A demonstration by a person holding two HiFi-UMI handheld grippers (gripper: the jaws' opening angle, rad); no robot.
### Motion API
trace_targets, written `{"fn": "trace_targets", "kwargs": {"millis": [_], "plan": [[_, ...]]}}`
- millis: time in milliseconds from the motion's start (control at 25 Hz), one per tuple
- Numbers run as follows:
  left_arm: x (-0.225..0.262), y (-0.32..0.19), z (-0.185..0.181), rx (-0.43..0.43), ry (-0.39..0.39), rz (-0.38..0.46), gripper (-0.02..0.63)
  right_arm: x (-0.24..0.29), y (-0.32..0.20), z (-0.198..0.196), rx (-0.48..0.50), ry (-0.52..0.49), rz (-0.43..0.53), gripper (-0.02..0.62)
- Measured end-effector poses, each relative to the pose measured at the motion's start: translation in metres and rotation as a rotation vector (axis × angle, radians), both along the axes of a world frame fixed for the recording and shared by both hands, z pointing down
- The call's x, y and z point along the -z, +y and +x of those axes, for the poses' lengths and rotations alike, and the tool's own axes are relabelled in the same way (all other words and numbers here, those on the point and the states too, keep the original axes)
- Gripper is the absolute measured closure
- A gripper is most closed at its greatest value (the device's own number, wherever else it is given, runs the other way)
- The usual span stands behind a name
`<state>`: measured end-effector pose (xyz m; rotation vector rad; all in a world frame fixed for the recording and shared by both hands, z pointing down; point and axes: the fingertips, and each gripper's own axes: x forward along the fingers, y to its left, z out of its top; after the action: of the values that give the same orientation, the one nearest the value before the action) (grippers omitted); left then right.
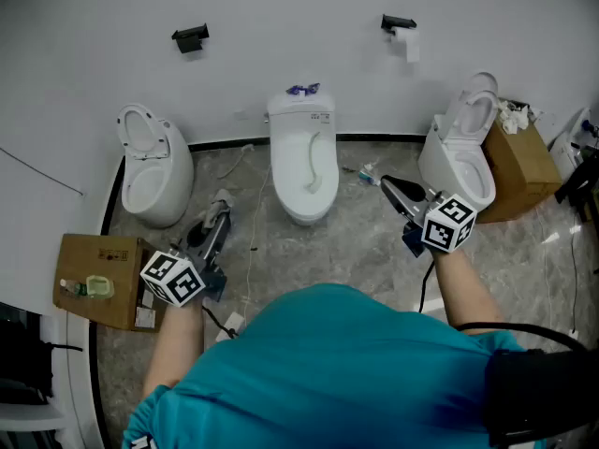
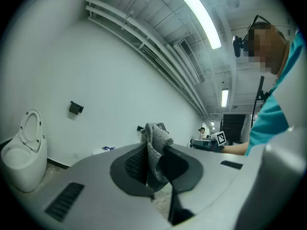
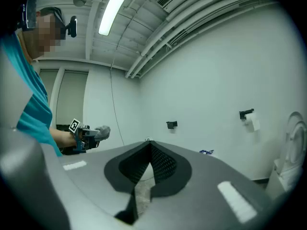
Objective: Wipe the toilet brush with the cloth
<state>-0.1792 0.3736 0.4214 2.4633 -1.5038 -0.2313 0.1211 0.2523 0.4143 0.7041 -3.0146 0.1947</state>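
Cloth of grey knit (image 2: 154,140) is pinched in the left gripper (image 2: 156,153) and the right gripper (image 3: 147,146) is clenched empty, so open the right one and take the blue-and-white toilet brush (image 1: 368,173), seemingly lying just right of the middle white toilet (image 1: 304,162), by its handle.

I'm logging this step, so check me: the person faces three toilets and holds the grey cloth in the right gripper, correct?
Not quite. The grey cloth is pinched in the left gripper, as the left gripper view shows. The right gripper is shut with nothing in it. The rest is right.
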Motion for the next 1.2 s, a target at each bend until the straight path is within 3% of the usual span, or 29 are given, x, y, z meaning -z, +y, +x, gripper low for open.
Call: {"fn": "trace_targets", "kwargs": {"millis": [400,800,1000,1200], "plan": [[-0.001,-0.011,0.02,-0.009,0.019,0.006,0.566,0.003,-0.004,0.019,0.002,0.021,0.009,0.6],[-0.002,-0.022,0.097,-0.021,0.035,0.008,0.566,0.006,-0.003,0.088,0.031,0.046,0.043,0.598],[-0.013,-0.03,0.138,-0.03,0.059,-0.021,0.566,-0.005,-0.01,0.119,0.054,0.107,0.053,0.598],[-0.022,-0.038,0.144,-0.024,0.06,-0.046,0.566,-0.027,-0.01,0.113,0.135,0.227,0.088,0.598]]}}
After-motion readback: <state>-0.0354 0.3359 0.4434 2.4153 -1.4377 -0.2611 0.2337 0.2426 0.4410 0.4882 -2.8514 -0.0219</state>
